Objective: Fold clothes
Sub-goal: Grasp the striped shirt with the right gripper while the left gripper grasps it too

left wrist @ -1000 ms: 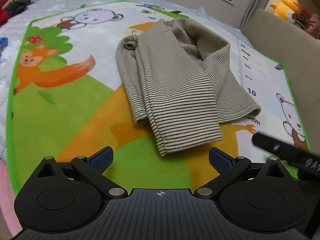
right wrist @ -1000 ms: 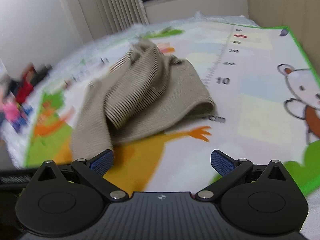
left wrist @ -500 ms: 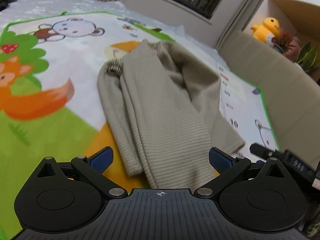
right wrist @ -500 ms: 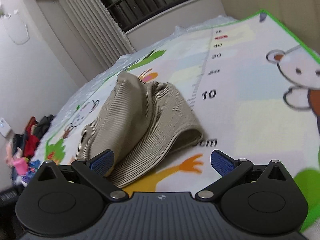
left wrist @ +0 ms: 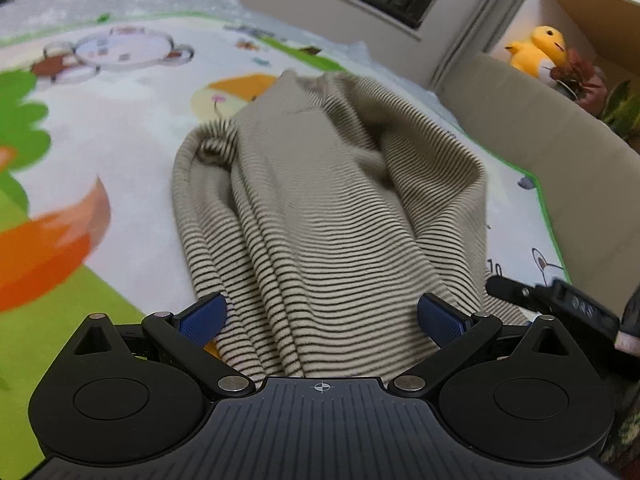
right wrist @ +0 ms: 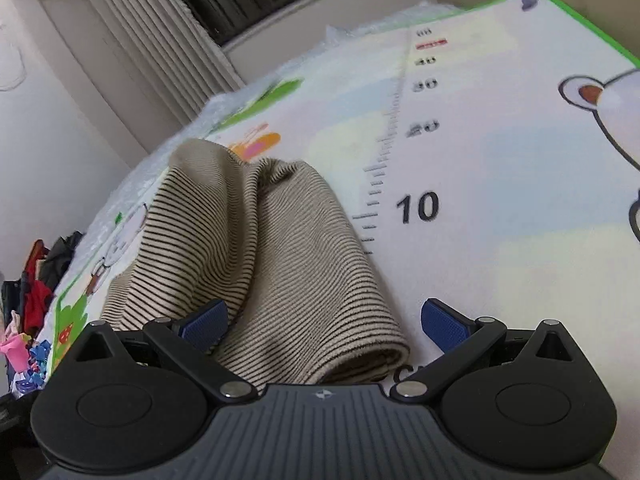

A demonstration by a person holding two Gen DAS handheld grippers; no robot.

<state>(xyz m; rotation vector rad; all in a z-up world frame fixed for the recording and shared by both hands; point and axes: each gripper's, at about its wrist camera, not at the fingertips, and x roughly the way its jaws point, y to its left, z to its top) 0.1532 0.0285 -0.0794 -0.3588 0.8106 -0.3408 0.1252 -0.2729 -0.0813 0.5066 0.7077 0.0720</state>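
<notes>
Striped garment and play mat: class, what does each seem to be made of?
Striped garment: soft knit fabric, matte; fine ribbed stripes, limp folds. Play mat: probably foam or vinyl, smooth and faintly glossy; flat printed cartoons and ruler marks.

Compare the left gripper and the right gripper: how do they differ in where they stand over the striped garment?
The left gripper has striped garment filling the whole gap between its fingers; the right gripper straddles the garment's hem edge, with bare play mat by its right finger. Both are open, low, and grip nothing.
</notes>
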